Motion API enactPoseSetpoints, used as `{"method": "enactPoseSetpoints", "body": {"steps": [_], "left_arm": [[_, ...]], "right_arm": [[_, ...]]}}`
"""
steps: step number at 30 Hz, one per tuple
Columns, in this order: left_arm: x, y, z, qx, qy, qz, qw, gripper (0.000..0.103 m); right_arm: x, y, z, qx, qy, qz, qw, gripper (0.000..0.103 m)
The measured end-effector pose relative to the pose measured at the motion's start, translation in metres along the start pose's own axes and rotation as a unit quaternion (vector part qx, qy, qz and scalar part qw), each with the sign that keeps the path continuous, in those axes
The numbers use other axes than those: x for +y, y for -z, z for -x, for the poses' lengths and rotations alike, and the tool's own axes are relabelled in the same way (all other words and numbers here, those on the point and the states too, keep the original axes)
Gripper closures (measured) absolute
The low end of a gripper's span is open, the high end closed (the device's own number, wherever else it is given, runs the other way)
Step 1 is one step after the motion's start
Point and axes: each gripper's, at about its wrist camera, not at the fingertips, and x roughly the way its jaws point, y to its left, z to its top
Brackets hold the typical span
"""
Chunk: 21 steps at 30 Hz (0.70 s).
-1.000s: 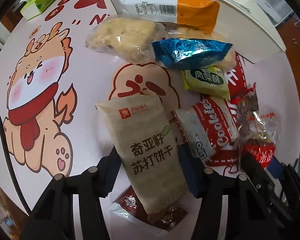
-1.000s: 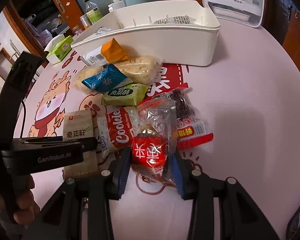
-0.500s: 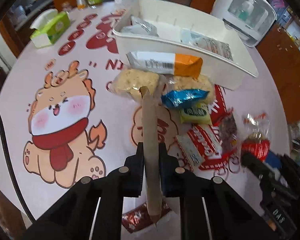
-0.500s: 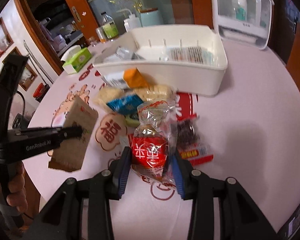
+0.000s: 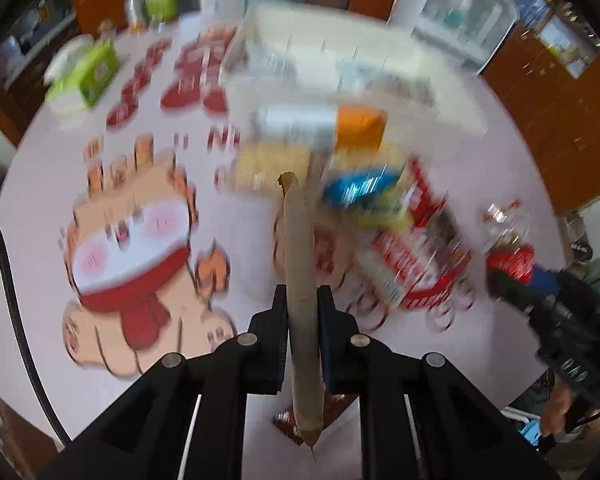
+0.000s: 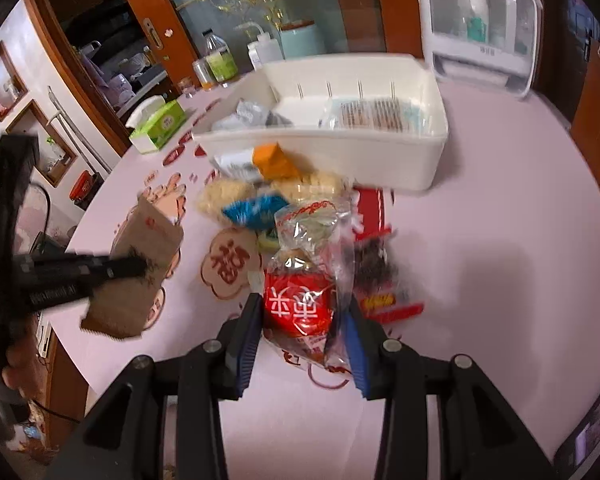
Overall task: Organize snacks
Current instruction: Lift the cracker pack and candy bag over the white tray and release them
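My left gripper [image 5: 303, 300] is shut on a brown cracker packet [image 5: 300, 280], seen edge-on and lifted above the table; the right wrist view shows its flat face [image 6: 140, 264] hanging from the left gripper [image 6: 134, 266]. My right gripper [image 6: 302, 312] is shut on a clear bag with a red label [image 6: 300, 292], also held off the table. Below lies a heap of snacks: a blue packet [image 6: 256, 208], an orange and white packet [image 6: 260, 160], pale puffed snacks [image 6: 224, 196] and a red cookie packet [image 5: 404, 256]. The white bin [image 6: 400, 156] stands behind with a few packets inside.
A green tissue box [image 6: 160, 124] sits at the table's far left, with bottles [image 6: 220, 62] behind it. A white lidded cabinet [image 6: 480, 40] stands behind the bin. A dark red packet [image 5: 288, 420] lies under my left gripper. A person's hand [image 6: 12, 368] holds the left tool.
The left gripper closed on the brown packet and lifted it, turning it edge-on. The right gripper rose with the red-label bag. Both views now sit higher over the table.
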Motion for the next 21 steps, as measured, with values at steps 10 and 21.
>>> {"method": "enactPoseSetpoints", "body": {"steps": [10, 21], "left_arm": [[-0.049, -0.141, 0.107, -0.171, -0.018, -0.095, 0.9806, 0.092], [-0.053, -0.246, 0.077, -0.169, -0.028, -0.100, 0.9802, 0.091]], "right_arm": [[-0.001, -0.148, 0.070, -0.110, 0.023, 0.011, 0.994, 0.063], [-0.013, -0.252, 0.035, -0.119, 0.071, -0.015, 0.990, 0.061]]}}
